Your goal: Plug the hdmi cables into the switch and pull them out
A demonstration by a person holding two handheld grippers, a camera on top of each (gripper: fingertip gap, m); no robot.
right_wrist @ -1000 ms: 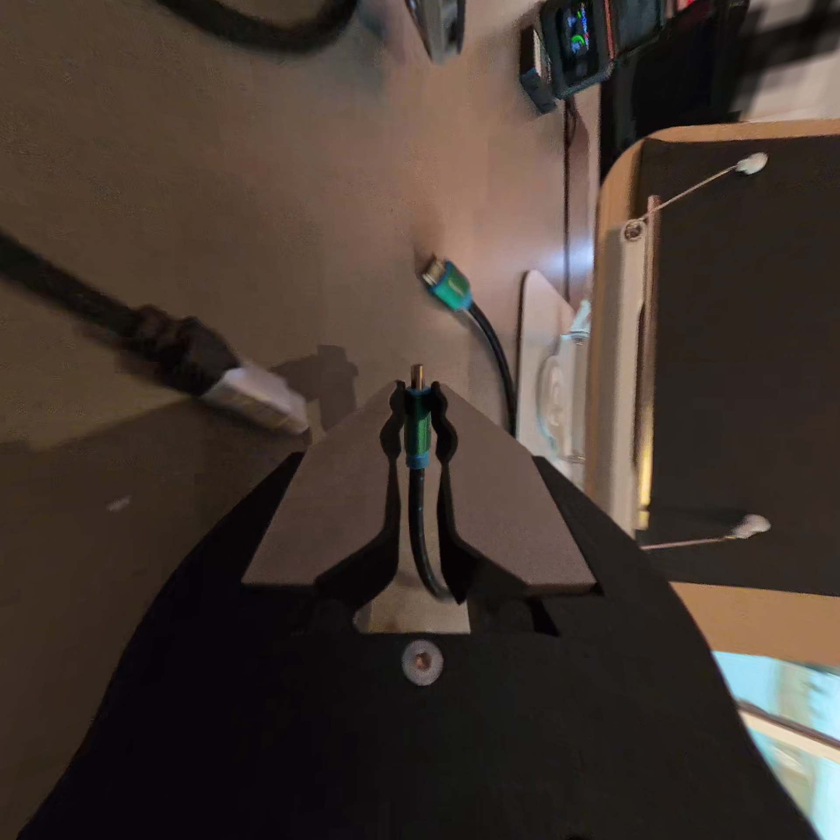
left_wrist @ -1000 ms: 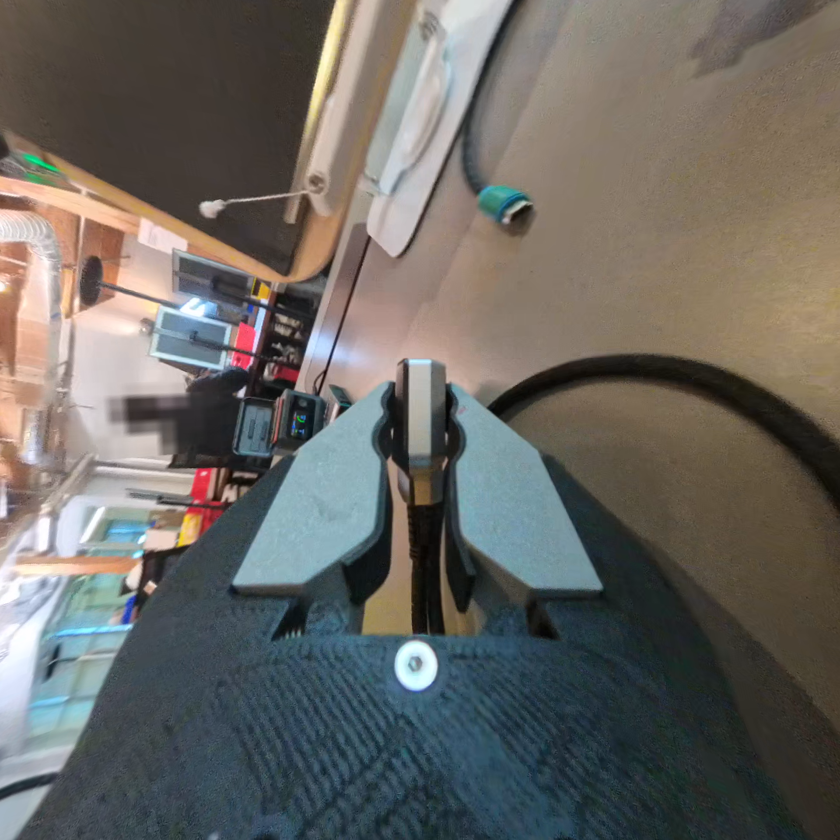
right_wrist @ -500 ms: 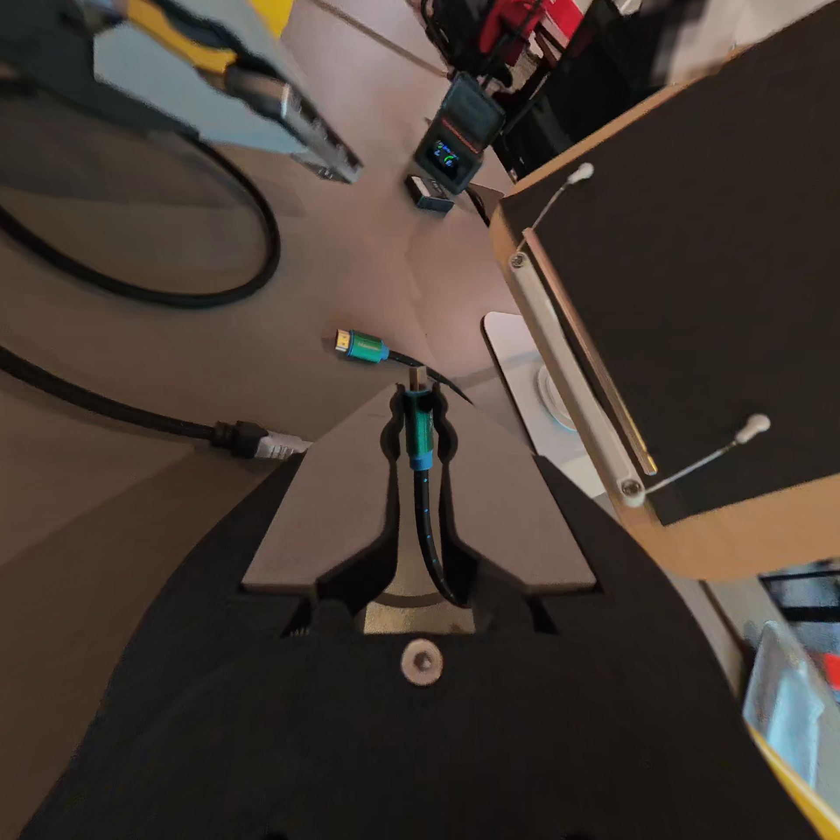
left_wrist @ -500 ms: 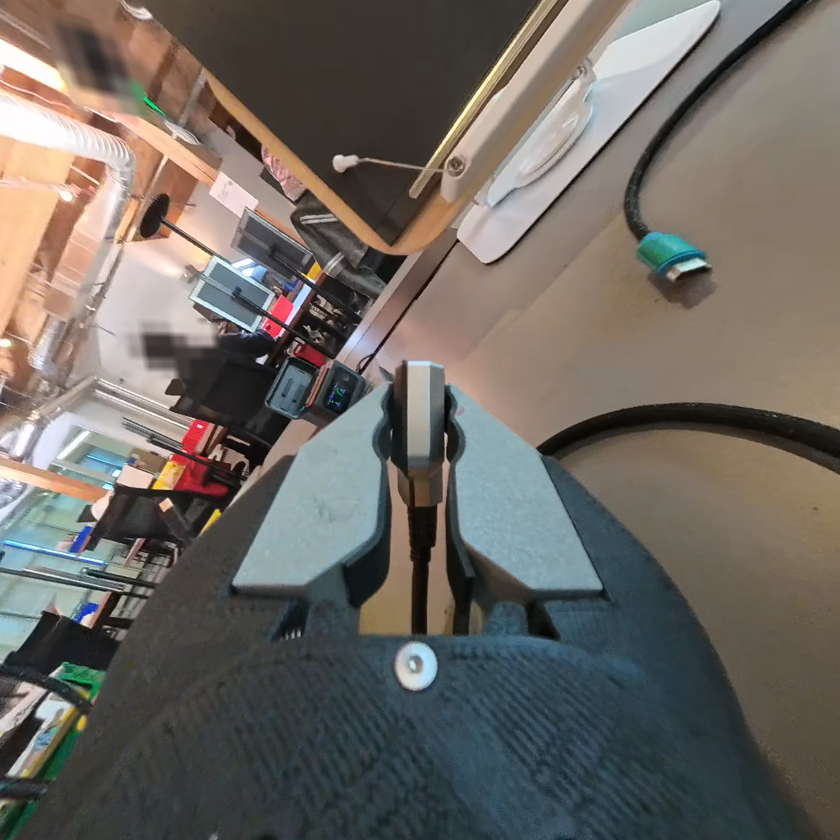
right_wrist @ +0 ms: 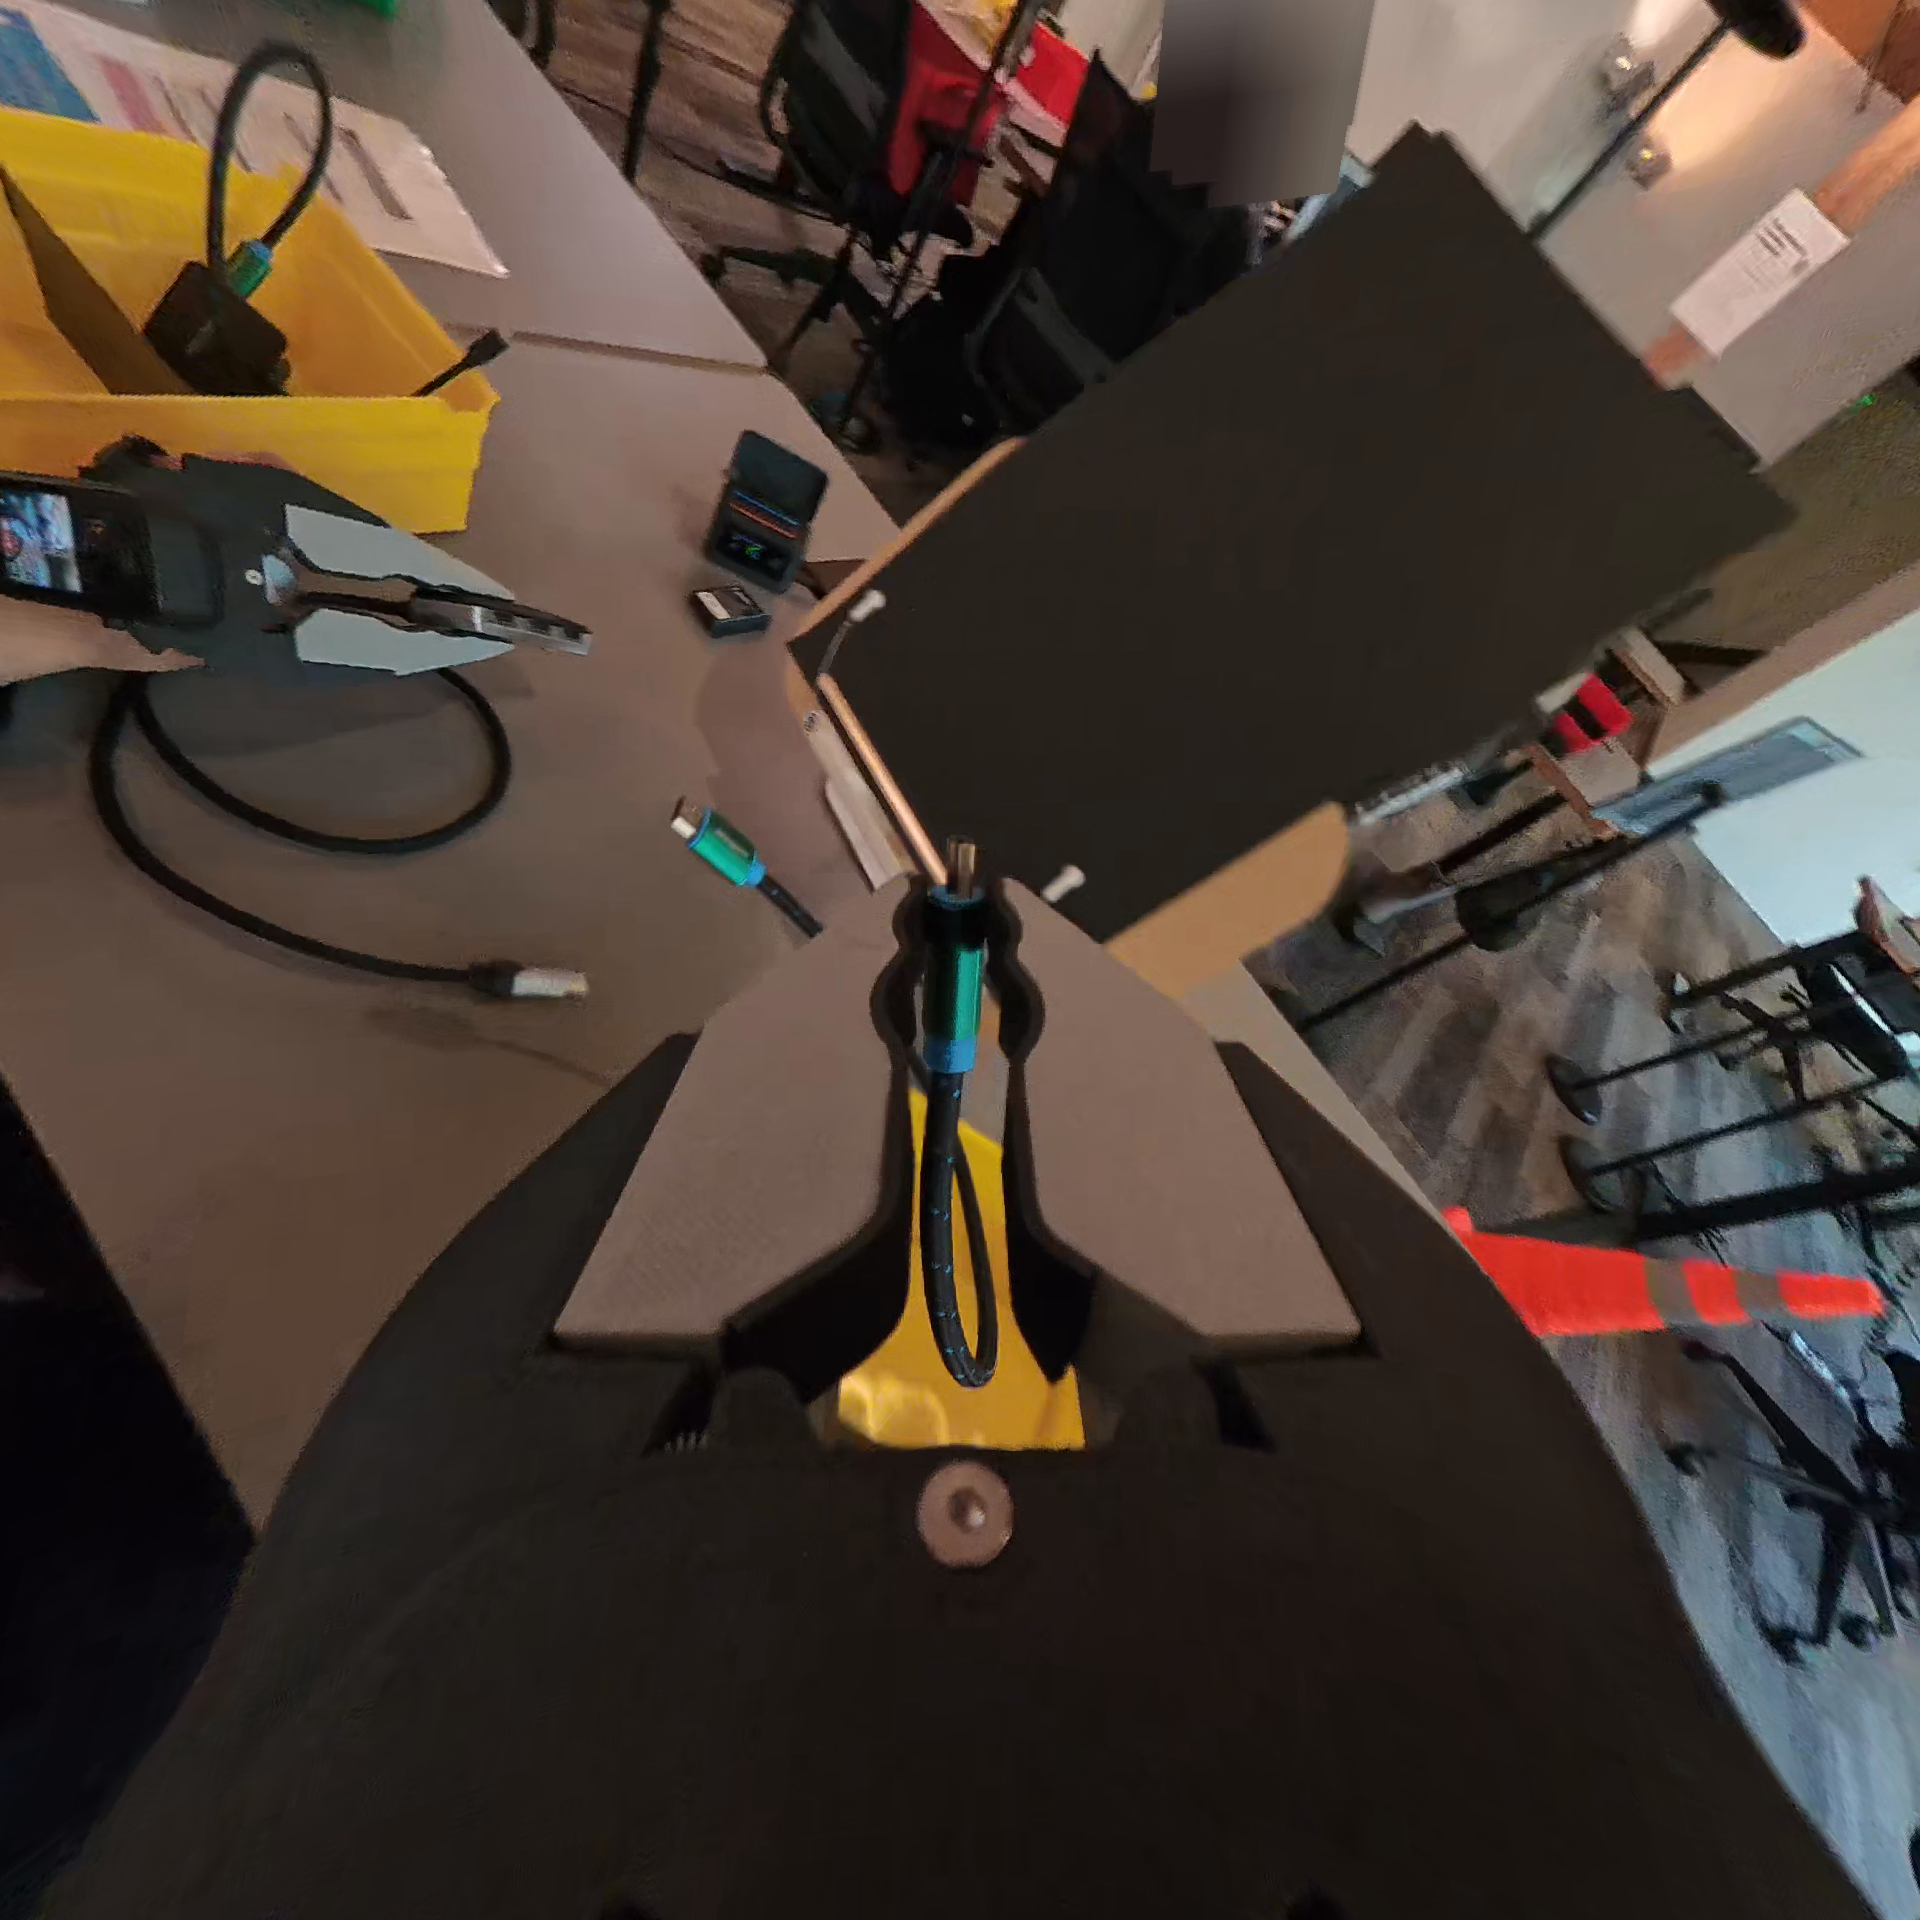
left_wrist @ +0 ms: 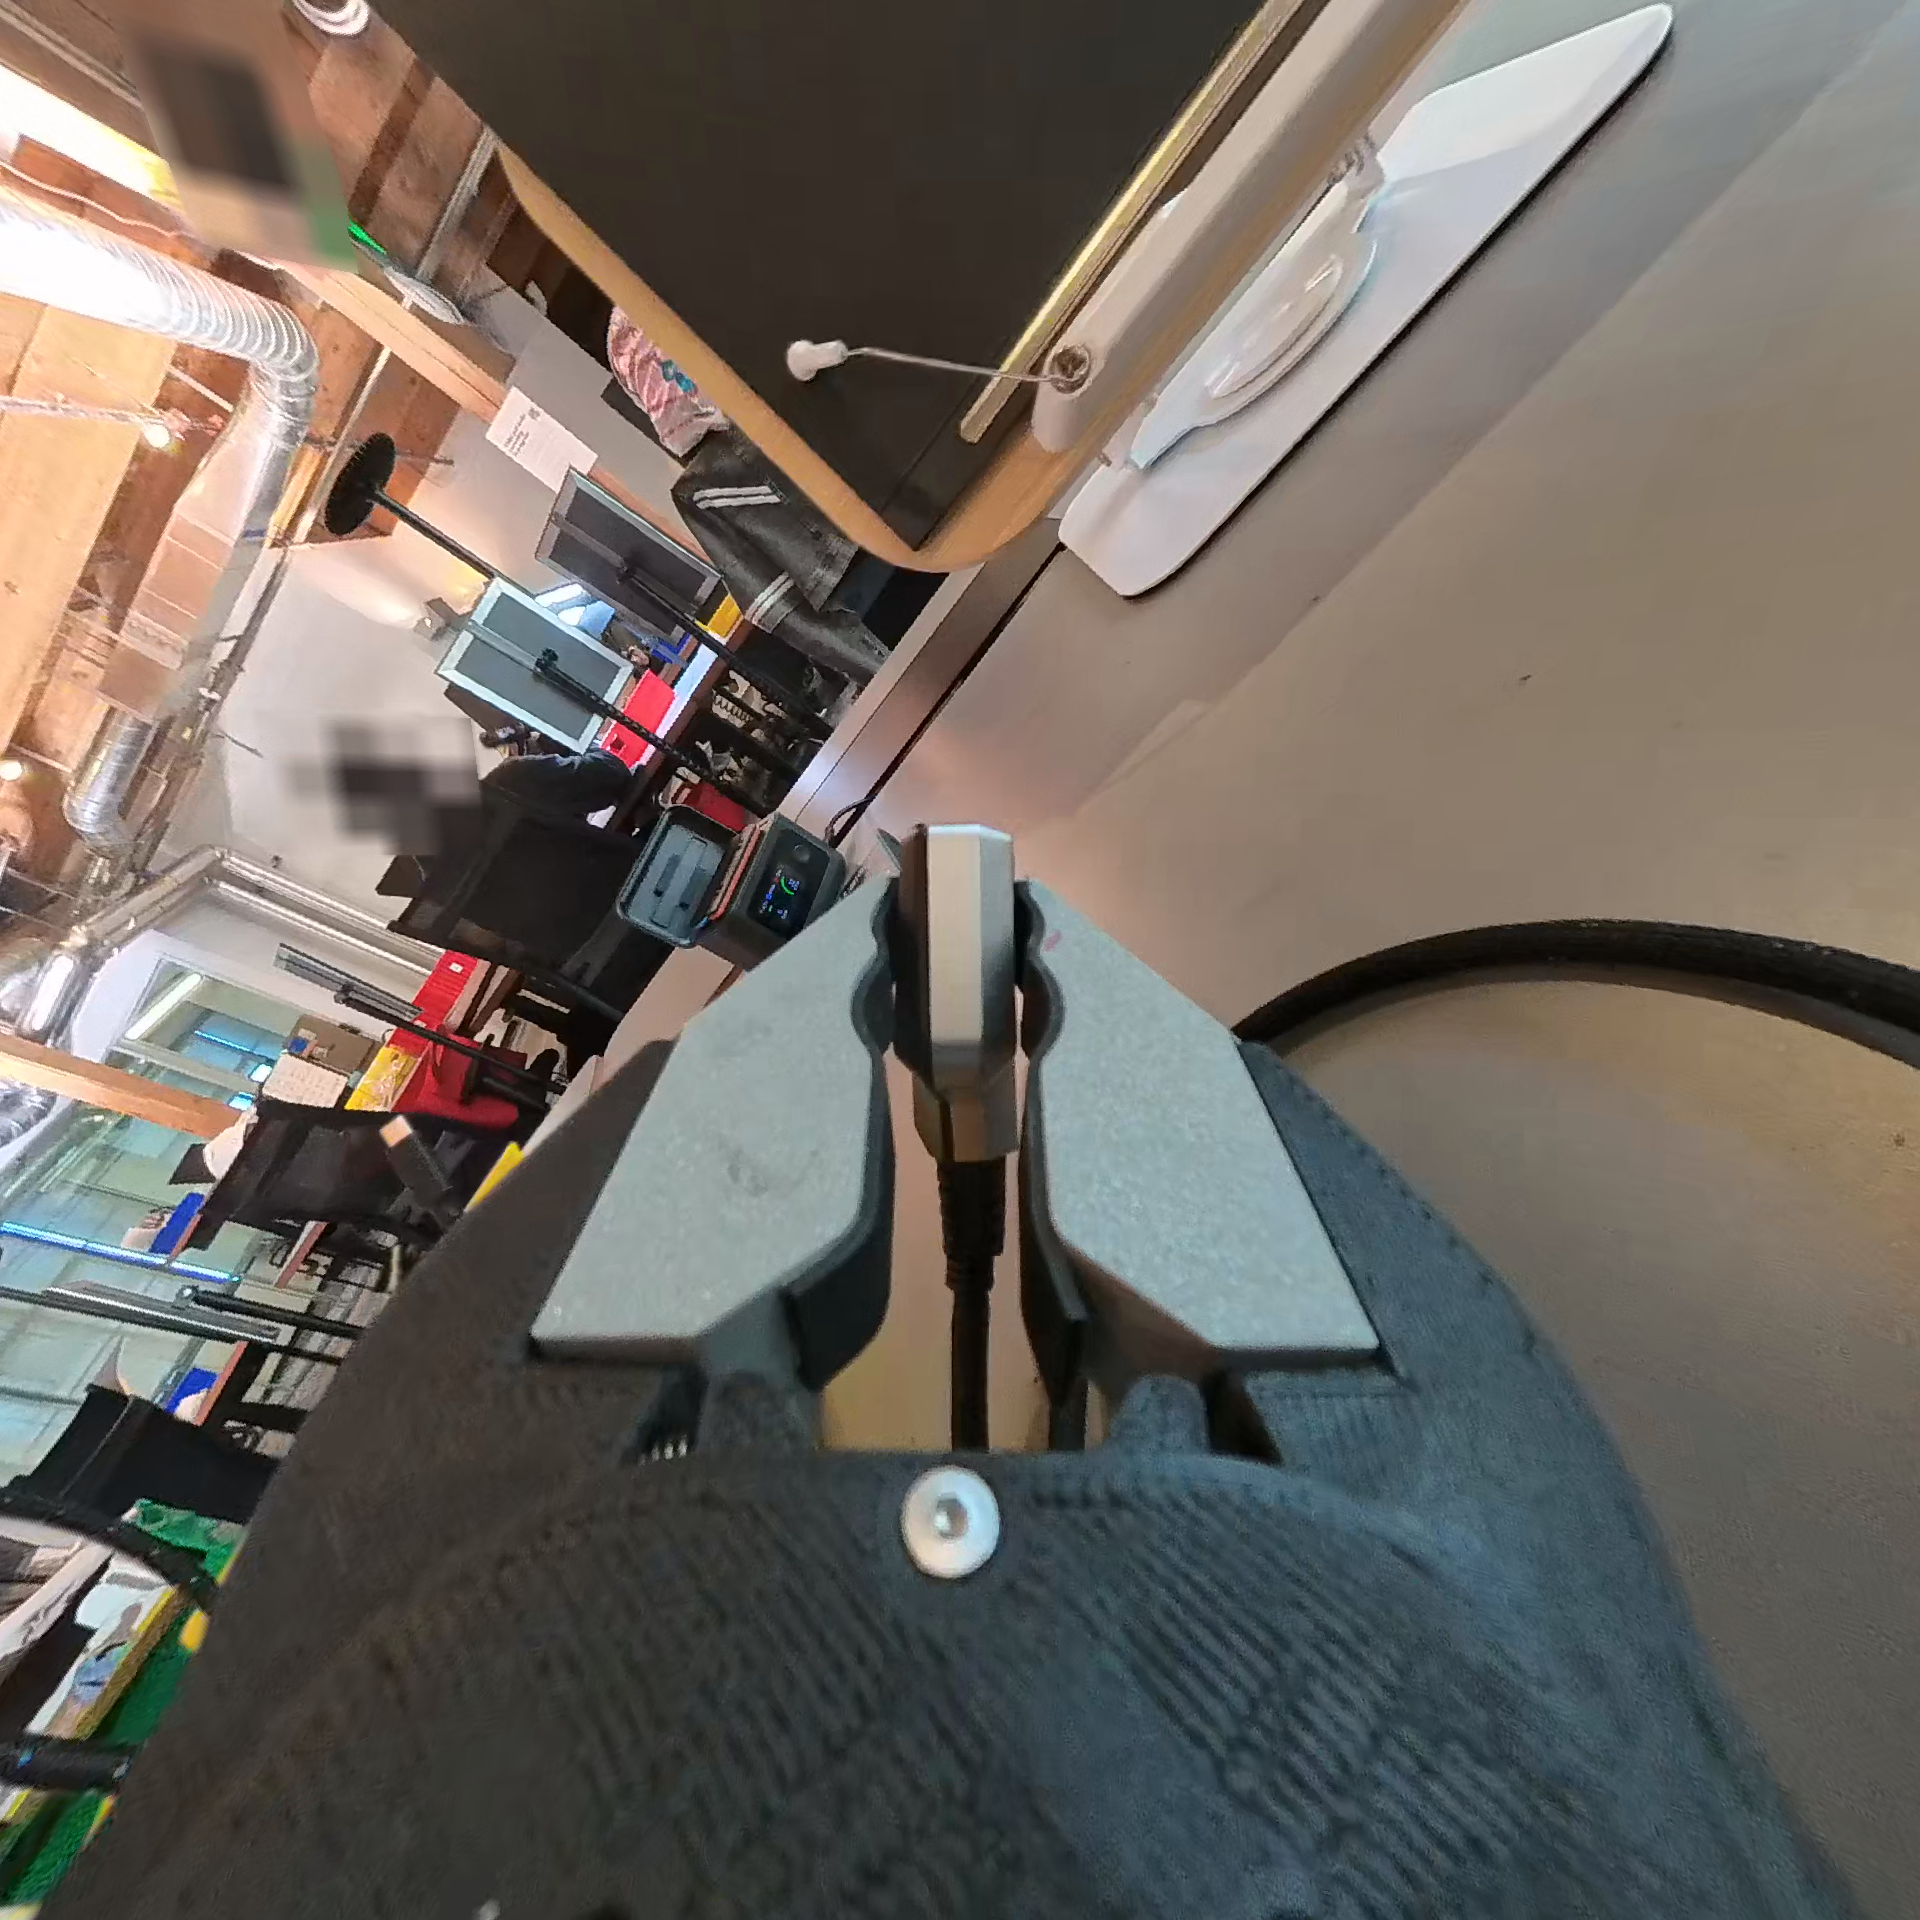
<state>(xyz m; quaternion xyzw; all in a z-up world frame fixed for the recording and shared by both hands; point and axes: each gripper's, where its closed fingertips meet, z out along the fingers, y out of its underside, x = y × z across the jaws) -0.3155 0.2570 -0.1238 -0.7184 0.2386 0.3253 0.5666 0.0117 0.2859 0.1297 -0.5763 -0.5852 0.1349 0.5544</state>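
A: Since the earlier frame, both wrist views have swung upward: the right view now takes in more of the room beyond the tabletop (right_wrist: 312, 1091), and the left view no longer shows the loose green plug (right_wrist: 722, 844).

B: State of the left hand-held gripper (left_wrist: 958, 935)?

A: Clenched on a silver HDMI plug (left_wrist: 956, 977). The plug sits upright between the fingers (left_wrist: 769, 1122), tip past the fingertips. Its black braided cable (left_wrist: 1558, 940) runs back through the gap and also arcs across the tabletop to the right. In the right view, this gripper hangs just above the tabletop at far left, plug pointing right.

B: And the right hand-held gripper (right_wrist: 961, 935)?

A: Clenched on a green-sleeved HDMI plug (right_wrist: 956, 987). The metal tip projects beyond the fingertips; its black-and-blue cable (right_wrist: 961, 1247) loops down between the fingers.

B: Location of the remaining cable ends?

A: The loose green plug lies flat on the tabletop, near the corner of a dark panel with a tan edge (right_wrist: 1299, 582). A second silver plug (right_wrist: 545, 982) lies flat to its lower left, well apart, on a black cable looping under the left gripper.

B: The switch?

A: It cannot be identified with certainty. A small black device with a lit display (right_wrist: 764, 514) stands beyond the plugs, with a smaller black block (right_wrist: 732, 608) just beside it. A yellow bin (right_wrist: 343, 343) sits at upper left.
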